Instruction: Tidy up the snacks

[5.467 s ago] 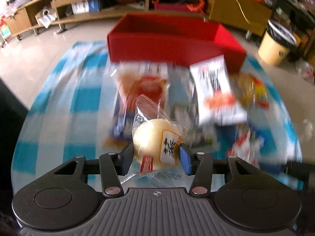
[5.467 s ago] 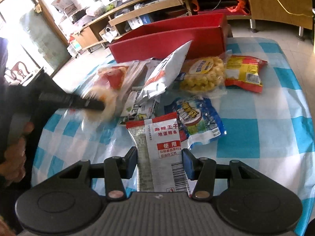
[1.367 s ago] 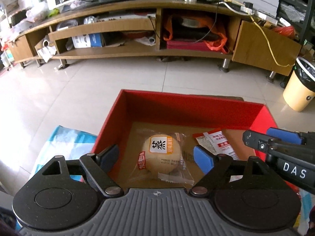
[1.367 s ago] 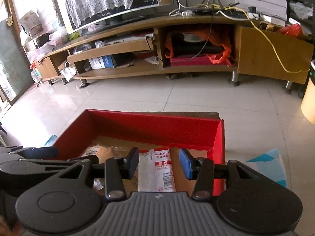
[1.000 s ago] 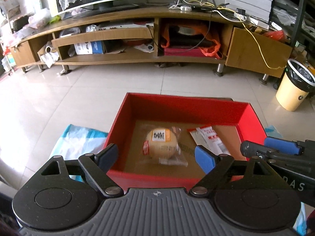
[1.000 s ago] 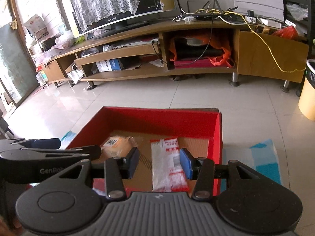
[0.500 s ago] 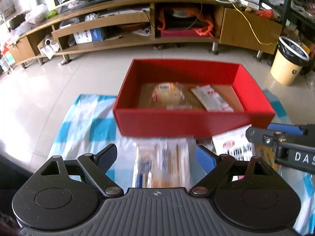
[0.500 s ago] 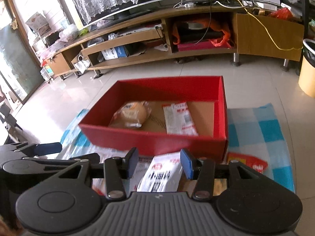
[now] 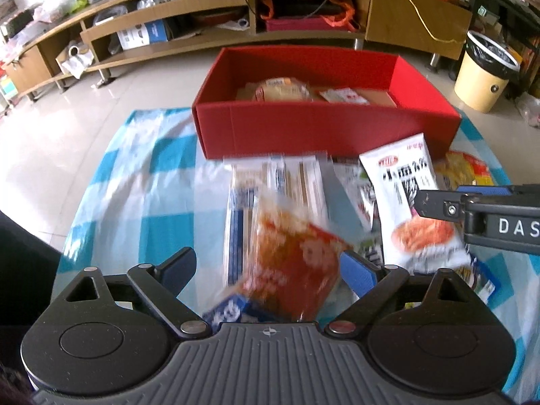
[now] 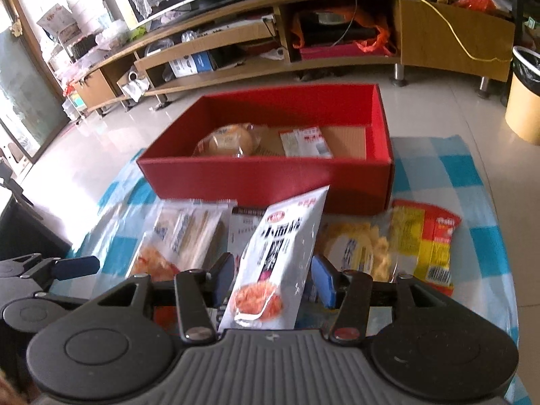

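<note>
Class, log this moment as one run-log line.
box: red box holds bun, sachet | left gripper: opening over orange packet | right gripper: opening around white packet

Ahead of the grippers, a long wooden TV cabinet [image 10: 303, 23] spans the far wall. A yellow waste bin [image 9: 482, 77] stands on the tiled floor [image 10: 101, 141] to the front right. A blue-checked tablecloth [image 9: 141, 182] lies beneath.

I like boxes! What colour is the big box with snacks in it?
Red box, with a brown cardboard floor; clearest in the right wrist view.
</note>
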